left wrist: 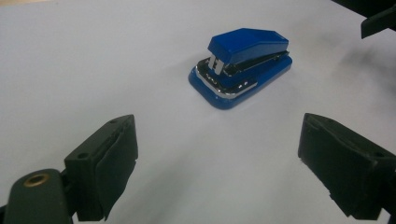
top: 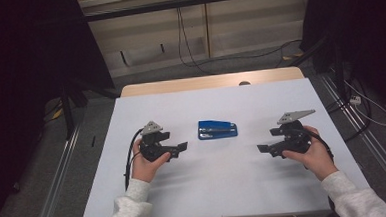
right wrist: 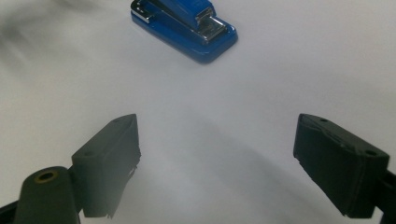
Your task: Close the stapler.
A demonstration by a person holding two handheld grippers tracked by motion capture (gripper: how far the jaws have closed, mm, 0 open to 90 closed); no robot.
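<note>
The left gripper (top: 182, 147) and right gripper (top: 263, 149) both hover over the table (top: 215, 187) with jaws spread wide, nothing between them. The blue stapler (top: 217, 129) lies flat at the table's centre, at about 2 o'clock from the left gripper and 10 o'clock from the right, apart from both.

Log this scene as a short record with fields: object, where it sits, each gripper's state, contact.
object: blue stapler, closed, lying flat
surface: white table
position: near the middle of the table, between the two grippers
left gripper: open, nothing between the jaws, pointing toward the stapler
right gripper: open, nothing between the jaws, pointing toward the stapler
contact: none; both grippers are apart from the stapler
held by: a person's hands, light sleeves
</note>
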